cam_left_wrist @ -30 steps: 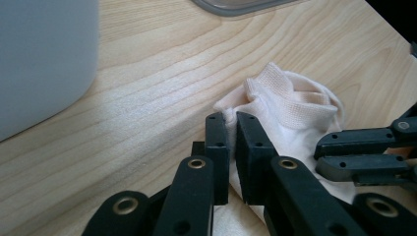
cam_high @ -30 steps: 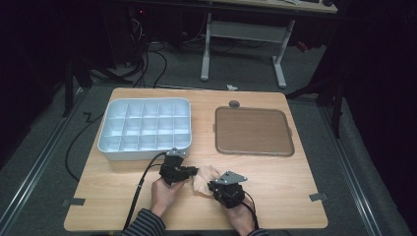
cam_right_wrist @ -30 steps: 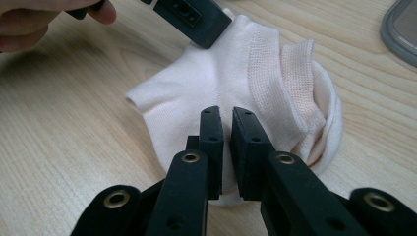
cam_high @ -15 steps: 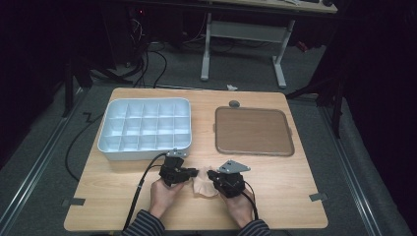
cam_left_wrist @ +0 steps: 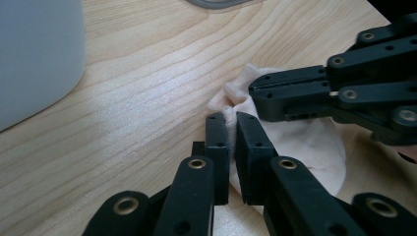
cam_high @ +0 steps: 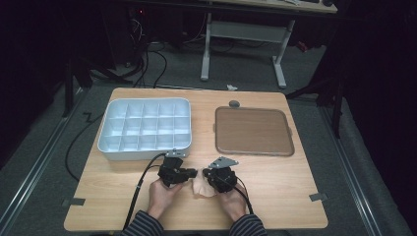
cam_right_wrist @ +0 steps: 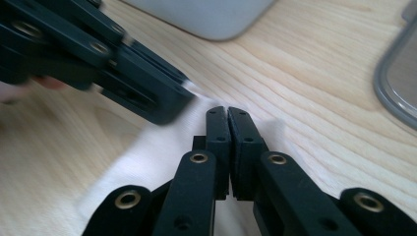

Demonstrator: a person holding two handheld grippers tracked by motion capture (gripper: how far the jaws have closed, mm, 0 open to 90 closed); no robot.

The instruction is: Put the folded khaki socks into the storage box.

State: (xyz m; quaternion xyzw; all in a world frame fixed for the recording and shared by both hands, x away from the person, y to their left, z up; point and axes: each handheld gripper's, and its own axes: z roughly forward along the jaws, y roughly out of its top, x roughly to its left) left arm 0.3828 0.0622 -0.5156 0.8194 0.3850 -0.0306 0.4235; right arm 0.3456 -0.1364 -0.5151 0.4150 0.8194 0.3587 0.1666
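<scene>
A small pale pink cloth (cam_high: 200, 187) lies crumpled on the wooden table near its front edge, between my two hands. My left gripper (cam_high: 189, 173) points right and is shut on the cloth's edge; in the left gripper view a fold of cloth (cam_left_wrist: 305, 147) is pinched between the jaws of the left gripper (cam_left_wrist: 231, 118). My right gripper (cam_high: 205, 173) points left, tip to tip with the other. Its jaws are shut over the cloth (cam_right_wrist: 147, 157) in the right gripper view (cam_right_wrist: 227, 112), gripping a raised edge. Each view shows the other gripper close by (cam_left_wrist: 253, 93) (cam_right_wrist: 184, 101).
A white compartment tray (cam_high: 105, 142) sits at the back left, just beyond the left gripper. A brown flat tray (cam_high: 253, 130) lies at the back right, with a small grey disc (cam_high: 234, 103) behind it. Bare wood stretches to the right of the hands.
My right hand has moved left and slightly away from the front edge, toward the left gripper. The cloth between them has bunched into a smaller heap. The left hand stayed put.
</scene>
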